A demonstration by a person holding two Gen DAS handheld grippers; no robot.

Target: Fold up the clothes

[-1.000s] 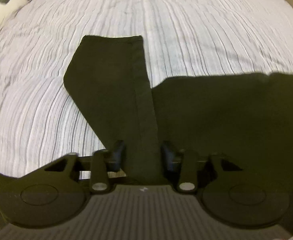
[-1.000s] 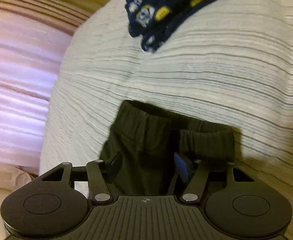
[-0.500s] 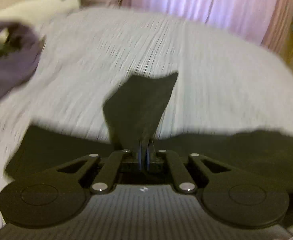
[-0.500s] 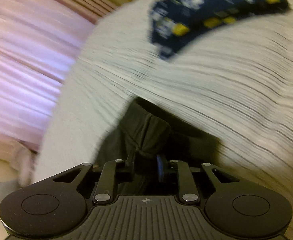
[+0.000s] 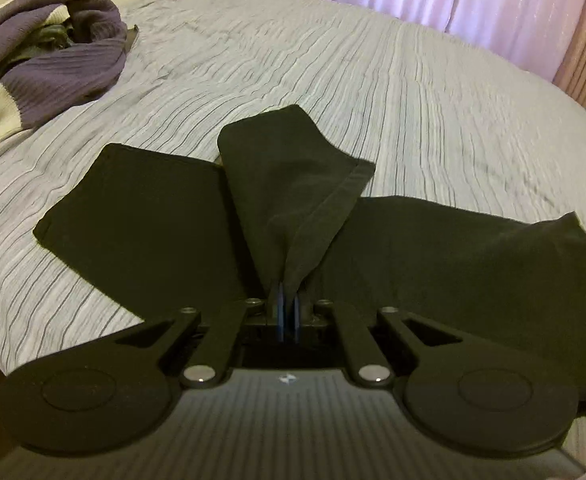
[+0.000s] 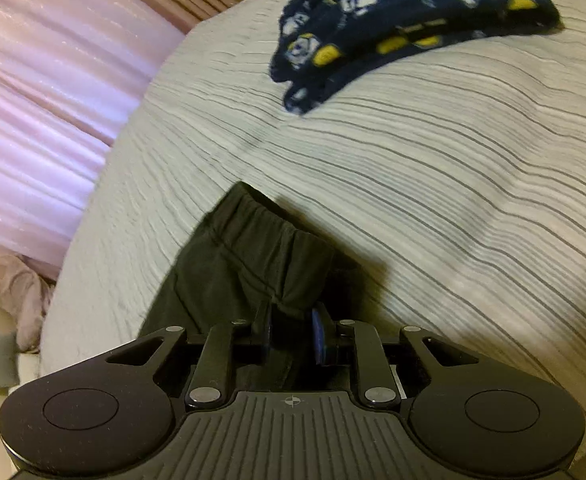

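My left gripper [image 5: 287, 312] clamped on hem end of dark trousers [image 5: 141, 216], pinched leg rising toward 12 o'clock; other leg flat on striped bedspread [image 5: 413, 92] toward 10 o'clock, rest of garment spread toward 3 o'clock; purple sweater [image 5: 49, 60] well apart at 10 o'clock; my right gripper [image 6: 291, 334] closed on bunched waistband of same trousers [image 6: 249, 256], elastic edge toward 12 o'clock; navy cartoon-print fleece [image 6: 409, 20] at 1 o'clock; pink curtain [image 6: 33, 100] at 10 o'clock.

The right gripper [image 6: 291, 334] pinches the black pants [image 6: 245, 256] at the waistband on the striped bedspread [image 6: 433, 184], patterned fleece [image 6: 405, 20] beyond.
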